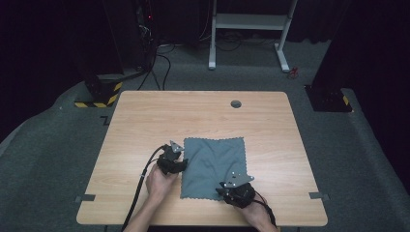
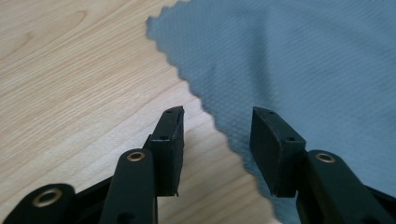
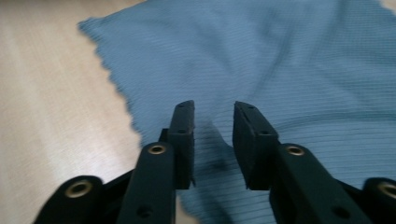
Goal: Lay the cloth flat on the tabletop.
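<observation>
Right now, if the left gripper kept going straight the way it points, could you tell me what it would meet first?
Probably the grey cloth. The left gripper has its jaws open astride the cloth's scalloped edge, low over the wooden table. How high it hangs above the cloth is unclear.

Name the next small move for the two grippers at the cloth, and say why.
Probably lower and shut both. The left gripper is open astride the cloth's zigzag edge; the right gripper is open over the cloth near its edge. Neither grips it yet, and the cloth lies spread on the table.

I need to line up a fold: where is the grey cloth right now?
In the high view the grey cloth lies flat on the table's near middle, between the left gripper and right gripper.
</observation>
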Tool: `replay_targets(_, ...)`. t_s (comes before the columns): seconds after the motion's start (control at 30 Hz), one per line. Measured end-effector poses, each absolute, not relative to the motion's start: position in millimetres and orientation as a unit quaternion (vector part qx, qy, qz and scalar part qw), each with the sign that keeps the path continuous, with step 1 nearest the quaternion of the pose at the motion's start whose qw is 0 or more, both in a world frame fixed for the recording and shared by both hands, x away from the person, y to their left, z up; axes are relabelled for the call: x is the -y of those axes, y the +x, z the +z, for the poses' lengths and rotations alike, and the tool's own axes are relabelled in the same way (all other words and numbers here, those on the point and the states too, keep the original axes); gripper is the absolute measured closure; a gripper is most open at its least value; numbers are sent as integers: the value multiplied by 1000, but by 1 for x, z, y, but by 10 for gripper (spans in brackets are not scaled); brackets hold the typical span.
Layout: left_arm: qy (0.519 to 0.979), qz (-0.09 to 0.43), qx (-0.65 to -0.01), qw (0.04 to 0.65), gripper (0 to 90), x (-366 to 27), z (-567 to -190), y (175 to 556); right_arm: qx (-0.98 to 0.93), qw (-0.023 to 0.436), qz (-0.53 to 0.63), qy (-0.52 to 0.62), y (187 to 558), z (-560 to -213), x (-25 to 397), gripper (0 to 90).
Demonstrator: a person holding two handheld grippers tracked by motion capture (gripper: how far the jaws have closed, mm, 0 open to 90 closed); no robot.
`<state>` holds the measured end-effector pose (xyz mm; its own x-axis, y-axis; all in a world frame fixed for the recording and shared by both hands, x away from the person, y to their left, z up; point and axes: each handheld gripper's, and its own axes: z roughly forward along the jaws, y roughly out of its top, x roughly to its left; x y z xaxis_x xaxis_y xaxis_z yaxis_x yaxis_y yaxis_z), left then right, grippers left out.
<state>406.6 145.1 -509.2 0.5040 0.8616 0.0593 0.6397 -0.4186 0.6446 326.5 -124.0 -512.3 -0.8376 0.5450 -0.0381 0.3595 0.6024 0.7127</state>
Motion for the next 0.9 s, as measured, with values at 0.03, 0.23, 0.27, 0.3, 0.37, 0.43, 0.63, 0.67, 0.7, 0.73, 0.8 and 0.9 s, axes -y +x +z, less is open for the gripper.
replay_targets(0.03, 821, 200, -456, 280, 556, -145, -509, 407, -884, 129, 365, 261, 329, -512, 125, 675)
replay_targets(0.23, 821, 193, -463, 272, 561, -150, -507, 414, -869, 141, 373, 294, 344, -510, 138, 643)
replay_targets(0.27, 822, 193, -460, 274, 552, -150, -507, 414, -866, 140, 376, 300, 345, -509, 140, 636)
replay_targets(0.3, 822, 187, -459, 281, 541, -150, -508, 413, -863, 137, 380, 304, 346, -508, 142, 632)
replay_targets(0.37, 816, 172, -458, 307, 500, -150, -508, 412, -860, 136, 385, 305, 345, -508, 142, 632)
replay_targets(0.43, 801, 179, -467, 329, 485, -150, -505, 415, -860, 132, 390, 301, 343, -508, 139, 633)
replay_targets(0.63, 788, 180, -494, 321, 479, -144, -507, 443, -869, 125, 394, 273, 337, -516, 110, 634)
replay_targets(0.67, 783, 180, -500, 324, 481, -145, -508, 446, -869, 125, 396, 270, 338, -516, 107, 633)
replay_targets(0.7, 780, 180, -507, 320, 483, -146, -511, 450, -867, 123, 400, 270, 338, -517, 104, 633)
replay_targets(0.73, 783, 186, -506, 311, 488, -147, -514, 453, -866, 121, 402, 271, 338, -517, 102, 633)
replay_targets(0.8, 784, 197, -503, 306, 492, -148, -514, 456, -866, 119, 404, 270, 339, -518, 99, 631)
replay_targets(0.9, 792, 203, -501, 285, 484, -147, -511, 464, -870, 112, 401, 265, 338, -519, 97, 623)
